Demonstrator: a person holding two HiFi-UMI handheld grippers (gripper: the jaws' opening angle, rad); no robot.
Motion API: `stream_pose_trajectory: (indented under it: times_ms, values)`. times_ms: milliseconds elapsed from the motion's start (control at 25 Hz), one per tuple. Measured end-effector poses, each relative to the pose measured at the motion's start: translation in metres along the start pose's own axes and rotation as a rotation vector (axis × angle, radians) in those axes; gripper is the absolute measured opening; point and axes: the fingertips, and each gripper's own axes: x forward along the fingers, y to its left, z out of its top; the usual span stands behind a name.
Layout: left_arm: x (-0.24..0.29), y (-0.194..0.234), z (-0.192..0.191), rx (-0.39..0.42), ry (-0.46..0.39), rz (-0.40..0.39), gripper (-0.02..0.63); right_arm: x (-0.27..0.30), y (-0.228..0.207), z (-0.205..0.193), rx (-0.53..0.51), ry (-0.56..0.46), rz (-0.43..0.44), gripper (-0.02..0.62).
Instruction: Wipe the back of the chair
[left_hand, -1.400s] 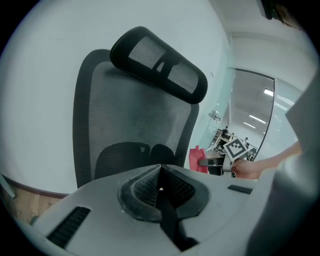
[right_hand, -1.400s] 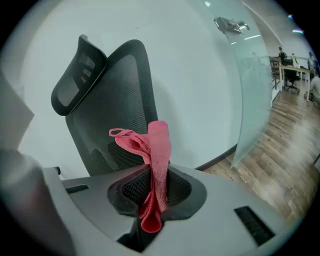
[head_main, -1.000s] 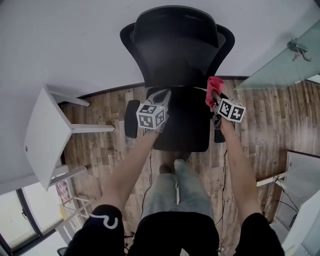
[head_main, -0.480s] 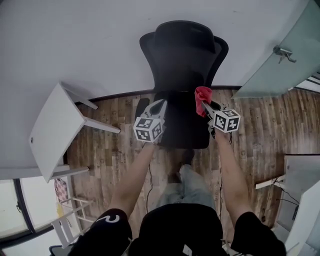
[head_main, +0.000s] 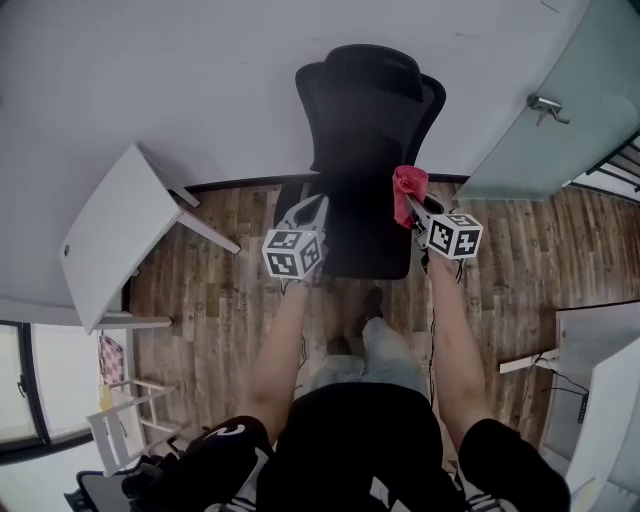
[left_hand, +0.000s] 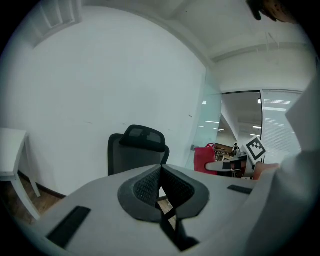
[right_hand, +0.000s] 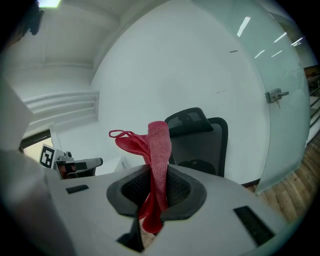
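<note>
A black office chair (head_main: 365, 130) with a mesh back and headrest faces me against the white wall; it also shows in the left gripper view as the chair (left_hand: 134, 152) and in the right gripper view as the chair (right_hand: 200, 145). My right gripper (head_main: 412, 205) is shut on a red cloth (head_main: 409, 184), held in front of the chair's right side; the cloth (right_hand: 155, 165) stands up from between the jaws. My left gripper (head_main: 310, 212) is shut with nothing in it, in front of the chair's left side, clear of the backrest.
A white table (head_main: 115, 235) stands to the left on the wooden floor (head_main: 205, 290). A glass door (head_main: 555, 110) with a metal handle is at the right. A cable runs across the floor by my feet. A white rack (head_main: 120, 425) sits at bottom left.
I have stepped back from the chair: it looks smaller and farther off. Both grippers stay at about the same height in front of it, the red cloth still clamped in the right one.
</note>
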Motion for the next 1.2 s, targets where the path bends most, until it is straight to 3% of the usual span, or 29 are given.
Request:
stream_pose_trajectory:
  times_ms: [200, 560, 880, 1200]
  values:
    - [-0.023, -0.030, 0.012, 0.020, -0.010, -0.005, 0.025, -0.037, 0.015, 0.005, -0.040, -0.020, -0.025, 0.071]
    - [-0.022, -0.085, 0.036, -0.057, -0.028, -0.009, 0.025, -0.093, 0.007, 0.025, -0.116, -0.061, -0.001, 0.071]
    - [-0.001, -0.154, 0.041, -0.033, -0.058, 0.003, 0.025, -0.123, -0.015, 0.044, -0.181, -0.040, 0.056, 0.071]
    - [-0.001, -0.174, 0.034, 0.000, -0.045, 0.072, 0.025, -0.140, -0.041, 0.044, -0.184, -0.026, 0.094, 0.071]
